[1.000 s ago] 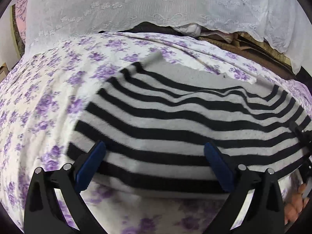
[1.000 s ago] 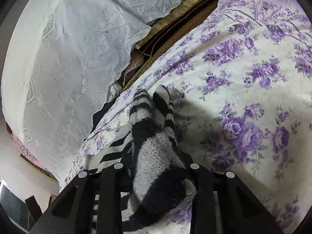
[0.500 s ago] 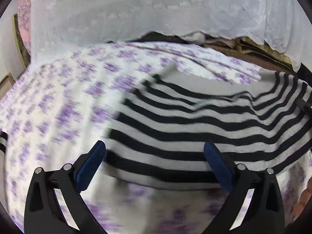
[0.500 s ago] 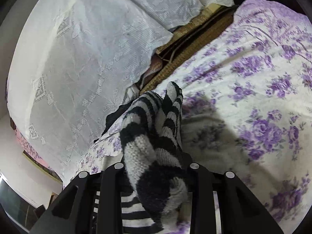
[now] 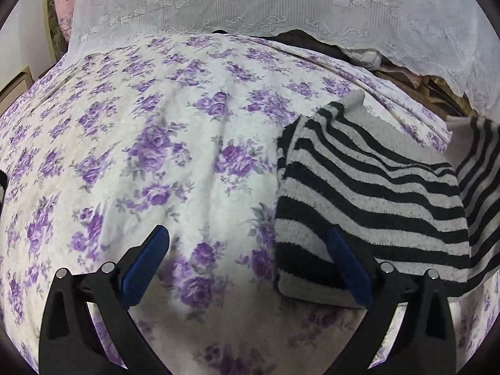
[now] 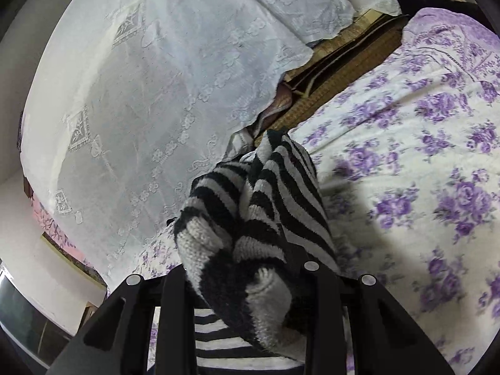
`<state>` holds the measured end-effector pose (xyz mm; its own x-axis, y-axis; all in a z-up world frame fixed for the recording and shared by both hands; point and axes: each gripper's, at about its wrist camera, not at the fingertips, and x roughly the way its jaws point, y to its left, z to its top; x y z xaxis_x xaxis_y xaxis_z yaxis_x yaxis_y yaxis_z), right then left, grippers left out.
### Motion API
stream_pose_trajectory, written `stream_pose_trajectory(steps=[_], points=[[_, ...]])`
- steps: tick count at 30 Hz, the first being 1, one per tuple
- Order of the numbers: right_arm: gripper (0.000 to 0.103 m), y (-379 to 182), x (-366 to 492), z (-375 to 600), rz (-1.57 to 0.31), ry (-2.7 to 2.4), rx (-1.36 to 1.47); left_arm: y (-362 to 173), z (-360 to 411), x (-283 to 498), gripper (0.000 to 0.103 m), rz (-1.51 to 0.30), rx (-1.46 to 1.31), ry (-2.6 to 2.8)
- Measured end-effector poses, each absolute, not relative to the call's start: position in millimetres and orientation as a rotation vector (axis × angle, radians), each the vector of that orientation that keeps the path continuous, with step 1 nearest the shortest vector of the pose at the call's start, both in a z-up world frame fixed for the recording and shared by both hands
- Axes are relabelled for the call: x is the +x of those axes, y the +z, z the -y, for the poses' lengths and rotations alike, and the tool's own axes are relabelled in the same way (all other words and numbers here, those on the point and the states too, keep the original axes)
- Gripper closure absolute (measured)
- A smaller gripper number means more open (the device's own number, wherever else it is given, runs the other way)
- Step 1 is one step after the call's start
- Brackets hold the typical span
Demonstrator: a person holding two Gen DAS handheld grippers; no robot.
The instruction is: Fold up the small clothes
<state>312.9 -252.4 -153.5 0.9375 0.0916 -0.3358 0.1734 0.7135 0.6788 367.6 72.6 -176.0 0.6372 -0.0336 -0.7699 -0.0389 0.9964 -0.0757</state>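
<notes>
I judge the fold as only begun: my right gripper is clamped on a bunched edge of the striped knit, which rises from between its jaws toward 12 o'clock in the right wrist view, lifted clear of the floral sheet, while the rest of the knit lies in loose layers on the sheet with one flap draped over another and no tidy shape yet; carrying the held edge across, laying it down and flattening the layers all seem left to do. My left gripper stands wide open and holds nothing. In the left wrist view the knit sits from 1 to 4 o'clock of that gripper, its near left corner reaching in between the open fingers, just beside the right pad, whether touching it I cannot tell; the left pad is over bare sheet. The white lace cloth hangs at 12 o'clock, well apart
</notes>
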Motion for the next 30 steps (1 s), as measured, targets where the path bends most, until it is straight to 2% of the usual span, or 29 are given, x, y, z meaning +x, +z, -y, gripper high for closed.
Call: stream_pose_trajectory(steps=[24,30], points=[[0.075,-119.9,370.3,104.5,-0.402,0.121,0.562,-174.8,-113.8,385.1,0.004,-0.915,-0.29,-0.009],[0.075,-148.0,368.1,75.2,-0.497,0.153,0.433,-168.1,-139.2,384.3,0.004,-0.88,-0.263,0.183]])
